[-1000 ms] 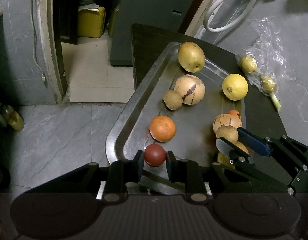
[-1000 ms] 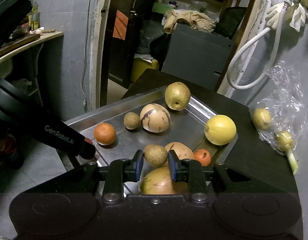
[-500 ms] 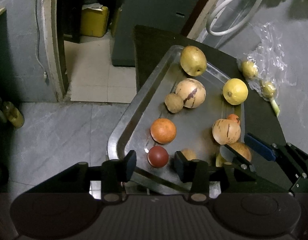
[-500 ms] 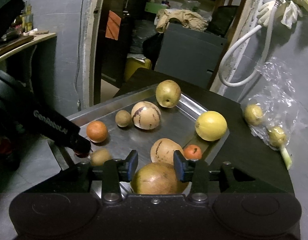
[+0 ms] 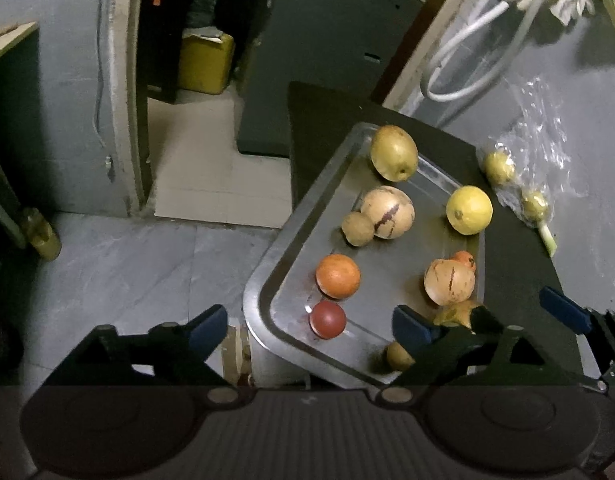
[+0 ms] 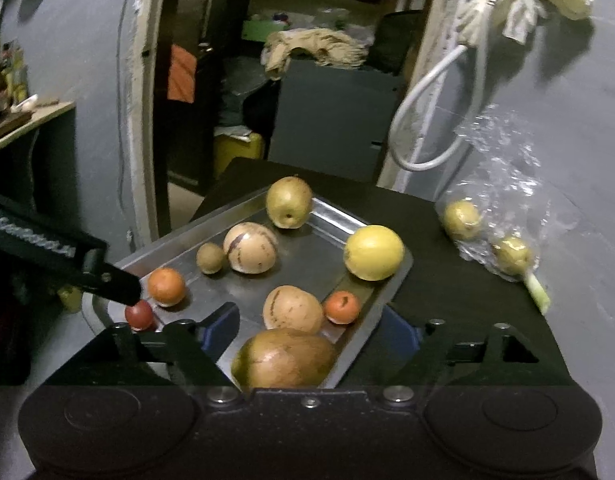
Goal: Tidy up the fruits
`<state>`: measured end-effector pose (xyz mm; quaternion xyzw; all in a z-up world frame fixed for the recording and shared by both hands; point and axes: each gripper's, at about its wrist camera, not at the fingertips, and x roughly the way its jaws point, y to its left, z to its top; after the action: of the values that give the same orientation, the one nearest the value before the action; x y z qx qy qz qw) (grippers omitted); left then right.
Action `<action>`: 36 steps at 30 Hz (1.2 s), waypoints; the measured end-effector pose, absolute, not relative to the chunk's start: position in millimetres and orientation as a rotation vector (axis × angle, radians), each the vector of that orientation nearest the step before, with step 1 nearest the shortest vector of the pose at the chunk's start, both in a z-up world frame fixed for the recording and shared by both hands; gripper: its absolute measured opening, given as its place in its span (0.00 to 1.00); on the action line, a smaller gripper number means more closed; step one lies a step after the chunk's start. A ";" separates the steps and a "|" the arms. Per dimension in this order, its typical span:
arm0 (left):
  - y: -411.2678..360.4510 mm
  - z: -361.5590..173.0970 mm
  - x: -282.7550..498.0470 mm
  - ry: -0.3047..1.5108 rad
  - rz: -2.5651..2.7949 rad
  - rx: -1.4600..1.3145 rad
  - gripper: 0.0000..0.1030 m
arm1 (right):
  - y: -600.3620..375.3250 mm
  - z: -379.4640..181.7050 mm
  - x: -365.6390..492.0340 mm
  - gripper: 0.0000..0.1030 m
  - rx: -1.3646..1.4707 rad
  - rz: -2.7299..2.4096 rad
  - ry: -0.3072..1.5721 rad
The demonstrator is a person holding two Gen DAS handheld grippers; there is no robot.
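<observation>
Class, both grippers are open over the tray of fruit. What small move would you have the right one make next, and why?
Probably lower the right gripper and close on the big brown fruit: it sits between the open jaws at the tray's near edge, while the left gripper is open around the small red fruit.

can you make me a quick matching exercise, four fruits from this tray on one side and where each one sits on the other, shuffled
Things:
1. small red fruit
2. yellow round fruit
3. green-yellow pear-like fruit
4. small orange fruit with a dark mark

Places:
A. far end of the metal tray
B. near left corner of the tray, in front of the orange
C. against the tray's right rim, far half
D. beside the nearer striped tan fruit, by the right rim

Pairs: 1-B, 2-C, 3-A, 4-D
</observation>
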<state>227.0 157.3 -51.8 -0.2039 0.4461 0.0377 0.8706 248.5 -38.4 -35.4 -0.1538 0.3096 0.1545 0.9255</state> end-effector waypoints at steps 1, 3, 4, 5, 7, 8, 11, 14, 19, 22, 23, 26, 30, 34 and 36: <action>158.0 -50.9 225.1 0.927 0.085 -0.426 0.95 | -40.3 -33.4 247.7 0.81 -0.306 0.305 0.633; 159.4 -49.3 221.8 0.917 0.096 -0.424 0.95 | -44.9 -30.1 246.0 0.83 -0.289 0.286 0.633; 160.2 -48.4 220.2 0.914 0.098 -0.425 0.96 | -46.5 -28.6 245.4 0.85 -0.281 0.277 0.634; 160.9 -47.4 218.4 0.910 0.102 -0.425 0.97 | -48.7 -26.8 244.5 0.86 -0.270 0.268 0.635; 161.9 -44.5 214.7 0.897 0.111 -0.424 0.99 | -52.5 -23.3 242.6 0.90 -0.246 0.249 0.638; 162.0 -42.7 212.6 0.888 0.116 -0.422 0.99 | -54.7 -20.7 241.1 0.91 -0.234 0.240 0.639; 161.6 -36.3 207.1 0.865 0.117 -0.415 0.99 | -60.0 -11.4 235.9 0.94 -0.202 0.223 0.628; 159.3 -29.0 201.3 0.843 0.116 -0.397 0.99 | -61.6 -1.2 229.0 0.96 -0.194 0.211 0.604; 153.4 -16.4 190.7 0.805 0.103 -0.371 0.99 | -65.8 14.3 216.7 0.99 -0.180 0.197 0.565; 149.9 -8.2 183.2 0.785 0.104 -0.366 0.99 | -68.6 20.8 210.7 0.99 -0.175 0.187 0.550; 148.6 -5.5 181.6 0.781 0.108 -0.360 0.99 | -69.9 22.3 209.1 0.99 -0.174 0.184 0.547; 146.7 0.6 176.1 0.772 0.123 -0.346 0.99 | -74.9 27.9 205.0 0.99 -0.170 0.169 0.537; 144.0 4.8 169.8 0.769 0.124 -0.347 0.99 | -82.7 33.9 197.2 0.99 -0.153 0.151 0.526; 137.6 5.3 163.8 0.759 0.118 -0.324 0.99 | -87.5 34.1 187.1 0.99 -0.164 0.139 0.525; 134.2 5.1 161.5 0.765 0.114 -0.311 0.99 | -88.7 32.7 182.3 0.99 -0.169 0.134 0.528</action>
<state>161.5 134.2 5.1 -0.1510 0.3715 0.0552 0.9144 182.3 -88.7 32.7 -0.0834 0.2603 0.0661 0.9597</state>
